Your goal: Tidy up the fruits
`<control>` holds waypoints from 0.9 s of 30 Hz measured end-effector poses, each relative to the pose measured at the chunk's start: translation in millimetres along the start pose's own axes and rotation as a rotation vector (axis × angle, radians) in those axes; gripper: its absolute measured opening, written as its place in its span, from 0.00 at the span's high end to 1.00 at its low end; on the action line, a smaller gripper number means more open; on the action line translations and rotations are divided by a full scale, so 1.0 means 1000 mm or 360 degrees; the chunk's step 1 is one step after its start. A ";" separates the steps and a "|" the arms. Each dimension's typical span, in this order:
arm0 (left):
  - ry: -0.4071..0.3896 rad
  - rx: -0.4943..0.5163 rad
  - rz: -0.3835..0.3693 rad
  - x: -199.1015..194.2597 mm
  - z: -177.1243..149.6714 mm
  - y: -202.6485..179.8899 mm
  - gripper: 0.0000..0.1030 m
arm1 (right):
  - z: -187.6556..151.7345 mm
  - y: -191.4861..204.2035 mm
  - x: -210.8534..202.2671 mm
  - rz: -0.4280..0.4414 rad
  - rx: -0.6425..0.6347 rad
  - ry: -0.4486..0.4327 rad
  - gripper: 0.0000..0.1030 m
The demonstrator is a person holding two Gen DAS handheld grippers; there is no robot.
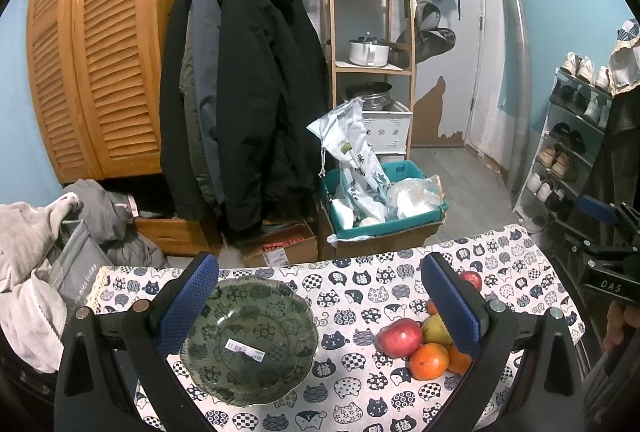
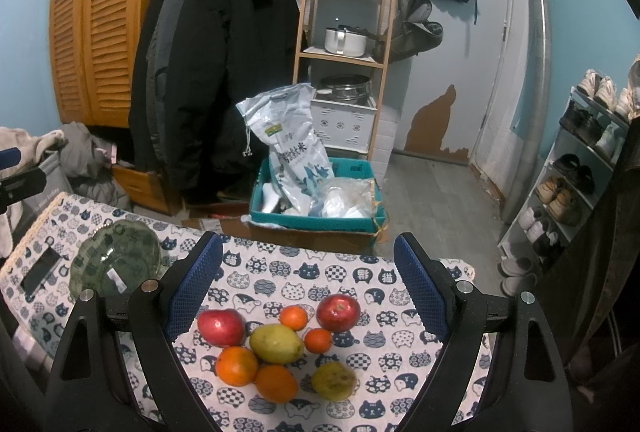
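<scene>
Both grippers wide open, nothing held.

Left wrist view: left gripper (image 1: pixel 318 302) hung over the cat-print cloth (image 1: pixel 360 292), jaws spread and holding nothing; green glass bowl (image 1: pixel 249 340) sat by the left finger, fruit pile (image 1: pixel 424 344) right of the bowl. Right wrist view: right gripper (image 2: pixel 308 292) was equally spread, touching nothing; the pile lay between its fingers, bowl far left of the pile.

fruits (image 2: pixel 280 344) clustered, green bowl (image 1: pixel 248 340) empty
</scene>
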State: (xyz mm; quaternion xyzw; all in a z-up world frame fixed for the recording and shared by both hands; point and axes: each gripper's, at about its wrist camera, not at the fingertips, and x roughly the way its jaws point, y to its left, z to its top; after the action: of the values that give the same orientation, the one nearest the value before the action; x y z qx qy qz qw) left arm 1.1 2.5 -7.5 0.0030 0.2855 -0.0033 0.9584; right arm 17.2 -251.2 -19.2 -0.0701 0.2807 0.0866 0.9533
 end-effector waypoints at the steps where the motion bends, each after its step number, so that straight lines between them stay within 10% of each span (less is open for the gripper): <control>1: -0.0001 -0.0001 0.0002 0.000 0.000 0.000 0.01 | 0.000 0.000 0.000 -0.0001 -0.0001 0.0000 0.17; 27: 0.0197 0.0018 -0.0062 0.033 -0.012 -0.019 0.01 | -0.015 -0.025 0.014 -0.0018 0.0054 0.0109 0.17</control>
State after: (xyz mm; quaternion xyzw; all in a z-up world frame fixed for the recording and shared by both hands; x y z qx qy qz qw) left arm 21.8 -16.4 -35.2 0.0030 0.3444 -0.0234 0.9385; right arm 25.8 -276.4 -36.7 -0.0585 0.3142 0.0739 0.9447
